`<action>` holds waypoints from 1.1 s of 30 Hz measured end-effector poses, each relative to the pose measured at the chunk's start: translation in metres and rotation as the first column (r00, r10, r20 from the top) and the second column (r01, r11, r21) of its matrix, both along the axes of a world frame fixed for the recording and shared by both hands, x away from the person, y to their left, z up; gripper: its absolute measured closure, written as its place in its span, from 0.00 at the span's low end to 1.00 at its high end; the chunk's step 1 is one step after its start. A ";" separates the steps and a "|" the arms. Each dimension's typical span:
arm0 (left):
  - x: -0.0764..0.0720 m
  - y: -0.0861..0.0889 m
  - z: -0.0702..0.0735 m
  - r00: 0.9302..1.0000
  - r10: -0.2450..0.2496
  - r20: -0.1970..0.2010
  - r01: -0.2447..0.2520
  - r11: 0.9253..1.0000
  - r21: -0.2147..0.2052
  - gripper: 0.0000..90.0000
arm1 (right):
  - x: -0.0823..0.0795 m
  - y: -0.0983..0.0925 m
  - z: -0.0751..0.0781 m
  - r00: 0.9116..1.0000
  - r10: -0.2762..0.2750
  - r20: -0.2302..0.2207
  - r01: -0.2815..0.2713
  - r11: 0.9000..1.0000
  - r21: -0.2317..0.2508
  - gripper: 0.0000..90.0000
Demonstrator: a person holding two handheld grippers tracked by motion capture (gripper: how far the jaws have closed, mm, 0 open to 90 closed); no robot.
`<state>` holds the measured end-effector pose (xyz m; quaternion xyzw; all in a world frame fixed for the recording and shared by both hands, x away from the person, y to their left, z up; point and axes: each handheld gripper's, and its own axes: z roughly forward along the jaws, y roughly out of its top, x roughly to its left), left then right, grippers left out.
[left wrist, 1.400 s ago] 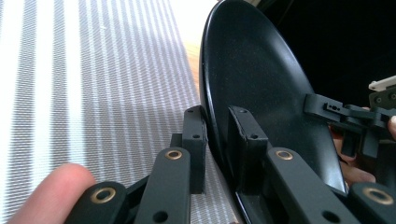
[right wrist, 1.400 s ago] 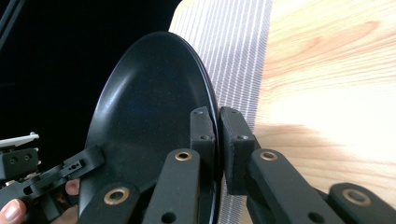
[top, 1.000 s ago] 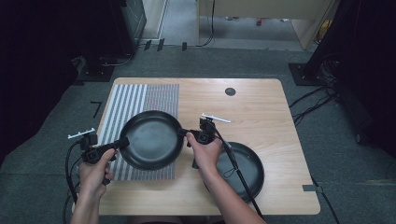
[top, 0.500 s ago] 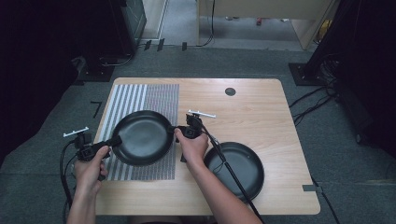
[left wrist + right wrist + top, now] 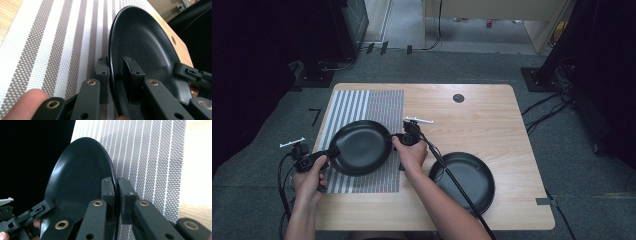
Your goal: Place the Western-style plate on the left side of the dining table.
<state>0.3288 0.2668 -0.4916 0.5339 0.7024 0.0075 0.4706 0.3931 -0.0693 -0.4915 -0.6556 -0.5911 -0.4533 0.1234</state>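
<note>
Both grippers have a black pan (image 5: 361, 147) by its rim, one on each side. The left gripper (image 5: 318, 159) is nearly closed, its jaws clamped over the pan's left edge, one jaw inside the bowl and one outside. The right gripper (image 5: 401, 140) is likewise pinched shut on the right edge. The pan is over the striped mat (image 5: 384, 107) at the left of the surface (image 5: 492, 115), its near half above the mat's near part. Whether its base already rests on the mat or hangs just above it I cannot tell. A second pan (image 5: 468, 175) lies on bare wood at the near right, untouched. As I judge it, the carrying is nearly done: what is left is to settle the pan and open both grippers.
</note>
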 end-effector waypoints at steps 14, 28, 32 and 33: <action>0.039 0.004 0.001 0.999 -0.021 -0.045 0.021 1.000 0.006 0.86 | 0.028 0.002 -0.013 0.999 -0.042 -0.030 0.042 0.999 0.021 0.94; 0.074 0.013 -0.013 0.997 -0.018 -0.077 0.018 1.000 -0.005 0.86 | 0.044 0.015 -0.018 0.996 -0.092 -0.012 0.092 0.996 -0.010 0.94; 0.077 0.014 -0.017 0.997 -0.006 -0.074 0.005 1.000 -0.013 0.86 | 0.049 0.016 -0.020 0.995 -0.095 -0.009 0.095 0.995 -0.015 0.94; 0.078 0.013 -0.018 0.997 -0.003 -0.074 0.002 1.000 -0.011 0.86 | 0.050 0.017 -0.020 0.995 -0.097 -0.015 0.097 0.995 -0.016 0.94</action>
